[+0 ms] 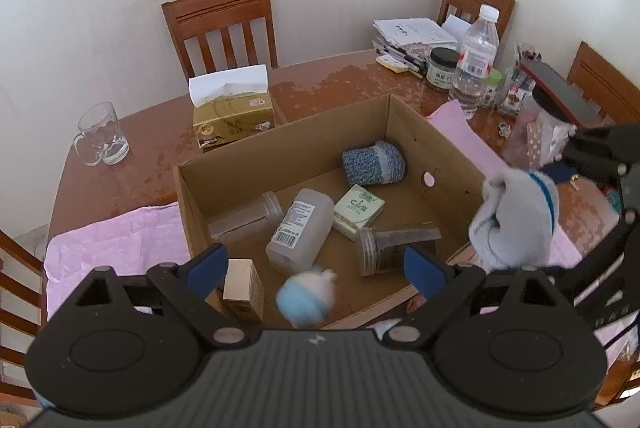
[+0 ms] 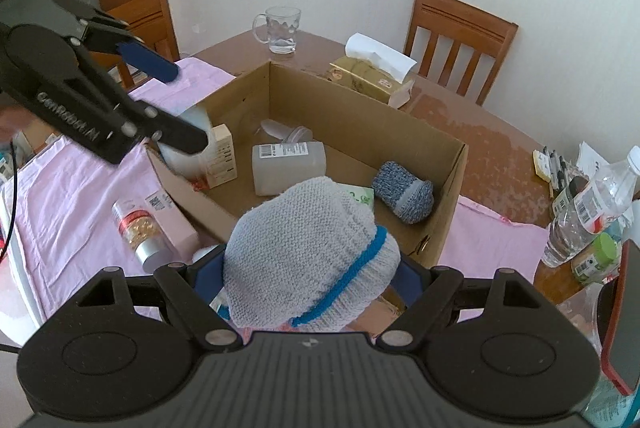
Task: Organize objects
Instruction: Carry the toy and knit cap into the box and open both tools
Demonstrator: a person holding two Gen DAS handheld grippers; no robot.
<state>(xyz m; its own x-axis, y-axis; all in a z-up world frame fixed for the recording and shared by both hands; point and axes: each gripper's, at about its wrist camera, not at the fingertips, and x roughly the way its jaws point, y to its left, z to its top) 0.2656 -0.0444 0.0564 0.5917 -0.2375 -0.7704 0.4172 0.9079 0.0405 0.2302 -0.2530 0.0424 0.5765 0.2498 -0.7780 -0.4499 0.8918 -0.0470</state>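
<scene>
An open cardboard box (image 1: pixel 288 136) (image 2: pixel 360 116) sits on a pink cloth on the wooden table. Inside lie a translucent bottle (image 1: pixel 300 230) (image 2: pixel 288 164), a blue knit pouch (image 1: pixel 374 162) (image 2: pixel 404 194), a green packet (image 1: pixel 359 210), two clear jars (image 1: pixel 246 218) (image 1: pixel 394 246) and a small carton (image 1: pixel 244 288) (image 2: pixel 222 154). My left gripper (image 1: pixel 316 268) is open above the box; a blurred blue-and-white ball (image 1: pixel 306 296) is in the air below it. My right gripper (image 2: pixel 308 276) is shut on a grey knit hat with a blue stripe (image 2: pixel 308 252) (image 1: pixel 516 216) at the box's near edge.
A tissue box (image 1: pixel 234 116) (image 2: pixel 372 76) and a glass mug (image 1: pixel 102 136) (image 2: pixel 280 28) stand behind the box. A water bottle (image 1: pixel 476 60) (image 2: pixel 588 204), jars and papers (image 1: pixel 412 32) crowd the right end. A capsule bottle (image 2: pixel 138 232) lies on the cloth. Chairs ring the table.
</scene>
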